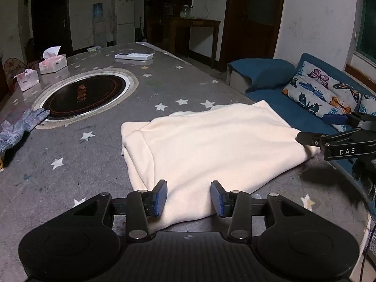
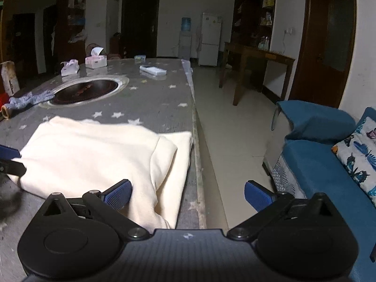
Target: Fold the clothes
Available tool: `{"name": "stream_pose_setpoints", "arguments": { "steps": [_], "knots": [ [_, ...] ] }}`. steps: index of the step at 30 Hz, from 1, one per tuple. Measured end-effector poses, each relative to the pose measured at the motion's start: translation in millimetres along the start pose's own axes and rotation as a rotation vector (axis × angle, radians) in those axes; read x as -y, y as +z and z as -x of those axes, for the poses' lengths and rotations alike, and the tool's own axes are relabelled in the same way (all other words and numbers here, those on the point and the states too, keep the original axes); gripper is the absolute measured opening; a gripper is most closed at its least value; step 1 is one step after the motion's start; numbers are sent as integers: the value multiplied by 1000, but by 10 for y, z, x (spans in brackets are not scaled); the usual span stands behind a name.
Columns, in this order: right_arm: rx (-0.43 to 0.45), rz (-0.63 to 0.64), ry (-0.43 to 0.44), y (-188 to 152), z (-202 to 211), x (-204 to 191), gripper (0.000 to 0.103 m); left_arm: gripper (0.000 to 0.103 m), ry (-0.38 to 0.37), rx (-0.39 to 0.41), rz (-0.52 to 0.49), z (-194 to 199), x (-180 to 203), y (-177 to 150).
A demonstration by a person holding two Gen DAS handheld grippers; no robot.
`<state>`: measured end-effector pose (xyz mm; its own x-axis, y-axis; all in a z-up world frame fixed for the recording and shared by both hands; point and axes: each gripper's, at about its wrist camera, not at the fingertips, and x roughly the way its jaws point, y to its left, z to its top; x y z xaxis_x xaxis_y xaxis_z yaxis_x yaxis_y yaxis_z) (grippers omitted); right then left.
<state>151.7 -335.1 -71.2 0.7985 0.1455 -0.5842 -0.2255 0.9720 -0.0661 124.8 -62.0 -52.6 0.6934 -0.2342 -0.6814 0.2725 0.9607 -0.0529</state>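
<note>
From the left wrist, the cream garment (image 1: 211, 145) lies folded on the table (image 1: 94, 164), near the round hotplate (image 1: 84, 96). The left hand-held gripper (image 1: 189, 197) is spread over the garment's near edge, pinching nothing.

From the right wrist, the right hand-held gripper (image 2: 188, 192) gapes wide, empty, at the garment's table-edge side. Likely between folds; next, both must pinch an edge.

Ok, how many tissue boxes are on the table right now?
2. Both sit at the table's far left, beyond the round black inset: the larger tissue box further back, the smaller tissue box nearer and to its left. Others may lie out of view.
</note>
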Motion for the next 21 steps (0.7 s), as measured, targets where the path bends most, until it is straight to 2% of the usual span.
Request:
{"name": "stream_pose_setpoints", "arguments": {
  "steps": [12,18,21],
  "knots": [
    [11,-21,129,53,215,-265,103,66,7,15,28,191,40,-96],
    [47,47,84,115,162,-542,103,66,17,19,38,229,39,-125],
    [2,88,60,52,-3,-676,103,66,21,18,47,269,2,-158]
  ]
}}
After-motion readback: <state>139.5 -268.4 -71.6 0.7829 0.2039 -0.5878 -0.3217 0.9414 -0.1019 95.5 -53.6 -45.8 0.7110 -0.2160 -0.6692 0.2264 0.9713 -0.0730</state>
